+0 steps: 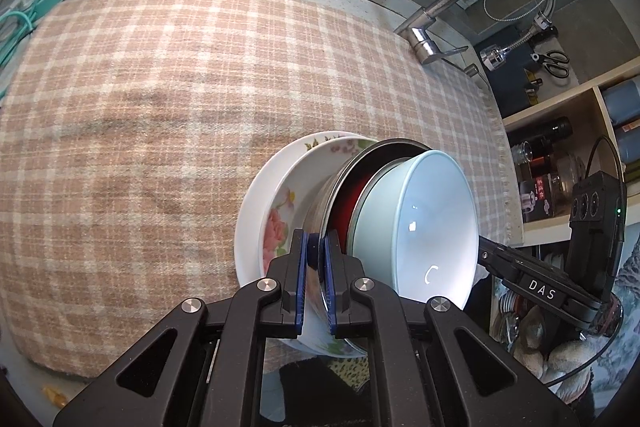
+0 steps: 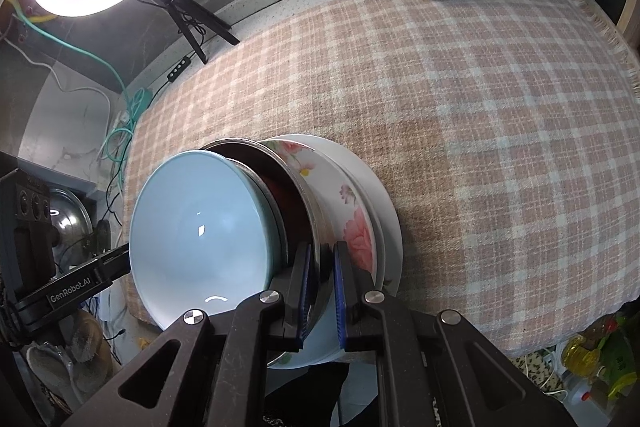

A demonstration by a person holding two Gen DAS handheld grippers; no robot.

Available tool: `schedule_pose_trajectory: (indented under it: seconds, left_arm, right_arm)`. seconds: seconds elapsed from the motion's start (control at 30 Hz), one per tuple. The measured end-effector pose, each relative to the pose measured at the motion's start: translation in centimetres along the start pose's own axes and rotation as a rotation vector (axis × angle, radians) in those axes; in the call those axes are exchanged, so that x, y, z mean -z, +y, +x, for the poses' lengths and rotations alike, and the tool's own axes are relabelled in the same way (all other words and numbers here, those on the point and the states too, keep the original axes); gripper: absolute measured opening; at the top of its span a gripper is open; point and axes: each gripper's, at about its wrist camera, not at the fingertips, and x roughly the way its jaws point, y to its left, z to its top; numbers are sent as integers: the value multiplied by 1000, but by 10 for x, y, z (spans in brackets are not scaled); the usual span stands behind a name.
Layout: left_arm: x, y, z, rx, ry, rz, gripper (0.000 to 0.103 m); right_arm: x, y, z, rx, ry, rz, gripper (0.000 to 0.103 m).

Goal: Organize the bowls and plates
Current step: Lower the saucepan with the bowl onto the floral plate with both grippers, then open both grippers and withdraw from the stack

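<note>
Left wrist view: the left gripper (image 1: 316,279) pinches the rim of a steel bowl (image 1: 320,203) between its blue pads. A pale blue bowl (image 1: 432,223) sits nested in the steel one, and both rest on a floral plate (image 1: 280,211) over a white plate (image 1: 250,215), at the near edge of the checked cloth (image 1: 160,107).

Right wrist view: the right gripper (image 2: 322,287) pinches the steel bowl's (image 2: 316,223) rim on the opposite side. The blue bowl (image 2: 200,227) fills it; the floral plate (image 2: 352,223) and white plate (image 2: 390,223) lie beneath.
</note>
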Motion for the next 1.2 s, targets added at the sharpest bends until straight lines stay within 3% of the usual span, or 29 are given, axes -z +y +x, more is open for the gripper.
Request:
schedule_pose_trajectory:
  seconds: [0.37,0.67,0.9,1.07,1.2]
  left_arm:
    - [-1,-2,-6,-13,-22,36,10]
    - [1,2,-22,-45,-69,54,16]
    - [9,1,-43,-55,-117,77,16]
    - [17,-10,-54,-74,-155,119,16]
    - [25,-21,-63,-93,-189,165,16]
  right_arm:
    - [1,1,-2,4,-13,-4,11]
    - [7,-4,-17,-2,-58,17,21]
    - [20,3,-40,31,-146,-20,21]
    - [31,8,-56,49,-212,-37,30]
    - [42,19,-70,101,-281,-81,30]
